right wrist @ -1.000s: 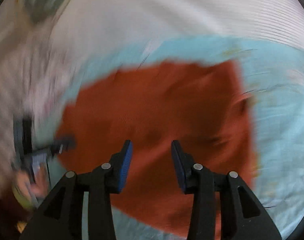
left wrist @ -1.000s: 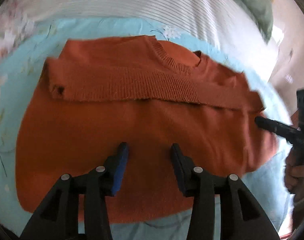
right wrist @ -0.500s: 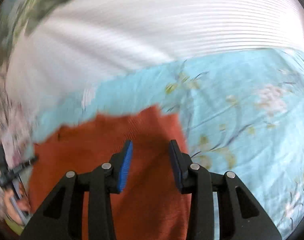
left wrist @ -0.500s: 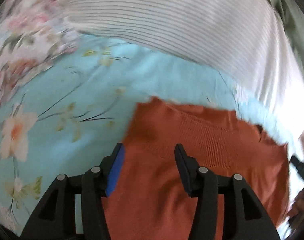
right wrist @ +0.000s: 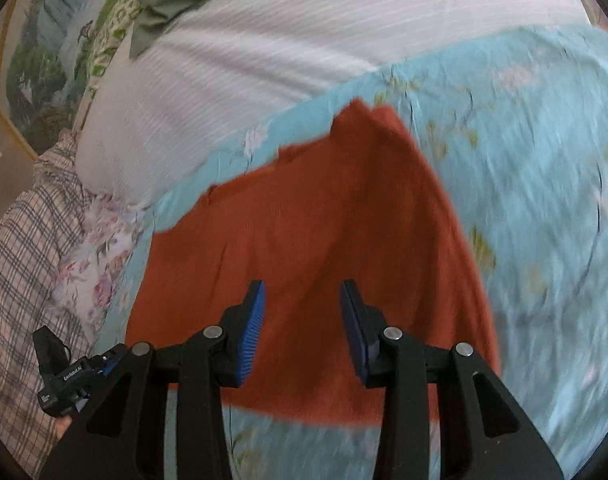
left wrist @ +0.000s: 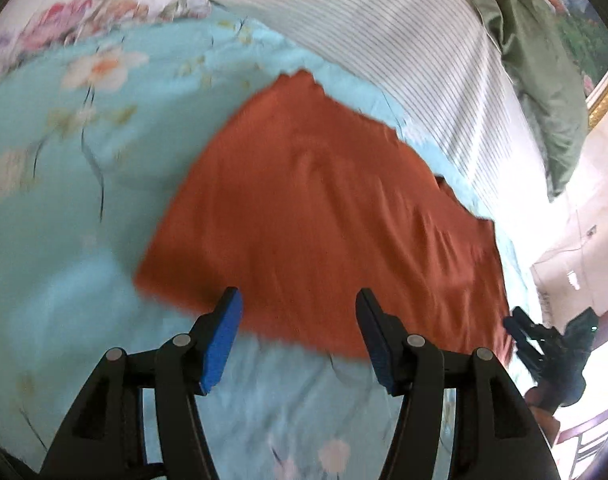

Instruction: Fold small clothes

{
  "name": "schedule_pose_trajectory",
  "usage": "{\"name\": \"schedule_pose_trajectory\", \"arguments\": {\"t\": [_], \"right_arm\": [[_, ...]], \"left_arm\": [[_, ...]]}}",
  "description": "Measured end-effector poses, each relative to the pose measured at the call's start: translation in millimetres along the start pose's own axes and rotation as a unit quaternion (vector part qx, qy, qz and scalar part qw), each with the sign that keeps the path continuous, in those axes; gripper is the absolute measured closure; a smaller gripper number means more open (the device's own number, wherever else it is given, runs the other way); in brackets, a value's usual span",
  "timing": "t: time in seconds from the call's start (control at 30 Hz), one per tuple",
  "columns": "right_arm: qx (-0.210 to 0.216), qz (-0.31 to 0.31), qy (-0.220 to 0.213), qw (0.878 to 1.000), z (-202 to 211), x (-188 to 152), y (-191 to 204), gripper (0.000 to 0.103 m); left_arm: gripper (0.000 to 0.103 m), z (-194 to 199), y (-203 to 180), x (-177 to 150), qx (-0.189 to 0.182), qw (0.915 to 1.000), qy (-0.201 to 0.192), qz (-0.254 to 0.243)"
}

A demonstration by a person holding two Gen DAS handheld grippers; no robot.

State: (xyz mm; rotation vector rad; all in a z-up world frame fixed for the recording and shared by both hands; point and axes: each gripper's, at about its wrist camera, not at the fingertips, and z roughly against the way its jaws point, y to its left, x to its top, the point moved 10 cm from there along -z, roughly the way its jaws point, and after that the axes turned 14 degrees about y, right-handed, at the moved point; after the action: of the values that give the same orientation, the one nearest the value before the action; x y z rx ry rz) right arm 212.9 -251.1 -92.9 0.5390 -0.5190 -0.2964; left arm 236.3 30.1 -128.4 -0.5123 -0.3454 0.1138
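Observation:
A rust-orange knit sweater (left wrist: 328, 216) lies folded flat on the light-blue floral bedspread (left wrist: 63, 184); it also shows in the right wrist view (right wrist: 316, 220). My left gripper (left wrist: 299, 316) is open and empty, hovering over the sweater's near edge. My right gripper (right wrist: 301, 304) is open and empty, above the sweater's near part. The right gripper also shows at the lower right of the left wrist view (left wrist: 520, 332). The left gripper shows at the lower left of the right wrist view (right wrist: 107, 362).
A white striped pillow (left wrist: 384, 28) lies behind the sweater. A green garment (left wrist: 544, 60) lies at the far right. A plaid cloth (right wrist: 19, 264) and a floral cloth (right wrist: 99, 264) lie at the left of the right wrist view. A framed picture (right wrist: 43, 60) hangs behind.
Both grippers have pulled back toward the near edge of the sweater. The sweater now lies smooth, with the ribbed sleeve and collar out of sight. The jaws stay open.

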Motion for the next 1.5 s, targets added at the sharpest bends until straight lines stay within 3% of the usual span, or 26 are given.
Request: {"name": "schedule_pose_trajectory", "arguments": {"t": [0.1,0.17,0.3,0.43,0.63,0.77,0.83,0.87,0.9,0.93,0.97,1.0,1.13,1.27,1.37,1.5], "right_arm": [[0.007,-0.016,0.008,1.0,-1.5,-19.4,-3.2,0.063],[0.016,-0.032,0.01,0.999,1.5,-32.7,-6.2,0.063],[0.026,-0.039,0.017,0.999,5.8,-47.6,-4.3,0.062],[0.026,-0.035,0.013,0.999,12.3,-52.4,-1.9,0.055],[0.028,-0.036,0.013,0.999,11.1,-53.8,1.2,0.054],[0.029,-0.036,0.015,0.999,8.3,-52.7,2.9,0.054],[0.028,-0.034,0.013,0.999,7.7,-51.2,4.0,0.053],[0.028,-0.031,0.013,0.999,7.2,-48.4,5.0,0.053],[0.027,-0.029,0.013,0.999,6.4,-45.0,5.1,0.053],[0.026,-0.027,0.013,0.999,5.6,-41.8,5.9,0.053],[0.027,-0.024,0.013,0.999,4.8,-37.7,6.6,0.053],[0.027,-0.021,0.013,0.999,4.3,-33.5,7.0,0.053],[0.03,-0.008,0.018,0.999,1.3,-16.4,5.9,0.053],[0.038,0.003,0.032,0.999,0.5,-6.1,9.2,0.053],[0.056,0.01,0.05,0.997,-1.5,7.1,11.0,0.053],[0.093,0.008,0.072,0.993,-4.3,23.2,14.9,0.053]], "left_arm": [[0.041,-3.2,1.8,-22.4,-0.018,0.9997,0.007,0.018],[0.033,-10.1,0.7,-35.9,-0.037,0.9987,0.017,0.032],[0.026,-15.9,-1.0,-36.8,-0.052,0.9977,0.005,0.044],[0.024,-23.2,2.0,-22.6,-0.072,0.9949,-0.002,0.071],[0.024,-25.4,17.8,15.2,-0.086,0.9884,-0.03,0.122],[0.025,-28.7,21.2,30.7,-0.06,0.9904,-0.049,0.115],[0.029,-28.4,22.8,34.8,-0.047,0.9906,-0.054,0.117],[0.039,-28.3,24.6,37.4,-0.038,0.9907,-0.057,0.117],[0.062,-28.2,26.9,40.6,-0.029,0.9909,-0.06,0.117],[0.074,-28.1,30.2,42.9,-0.027,0.9911,-0.06,0.116],[0.086,-26.6,31.9,47.0,-0.036,0.9907,-0.062,0.115],[0.09,-23.5,32.0,49.2,-0.04,0.9905,-0.066,0.114],[0.094,-2.8,-0.9,57.4,-0.01,0.9944,-0.096,0.043],[0.096,4.9,-74.4,53.1,0.004,0.9927,-0.1,-0.068],[0.096,-8.9,-133.6,36.1,0.029,0.9825,-0.089,-0.161],[0.097,-48.4,-185.7,6.5,0.078,0.9588,-0.069,-0.264]]}}
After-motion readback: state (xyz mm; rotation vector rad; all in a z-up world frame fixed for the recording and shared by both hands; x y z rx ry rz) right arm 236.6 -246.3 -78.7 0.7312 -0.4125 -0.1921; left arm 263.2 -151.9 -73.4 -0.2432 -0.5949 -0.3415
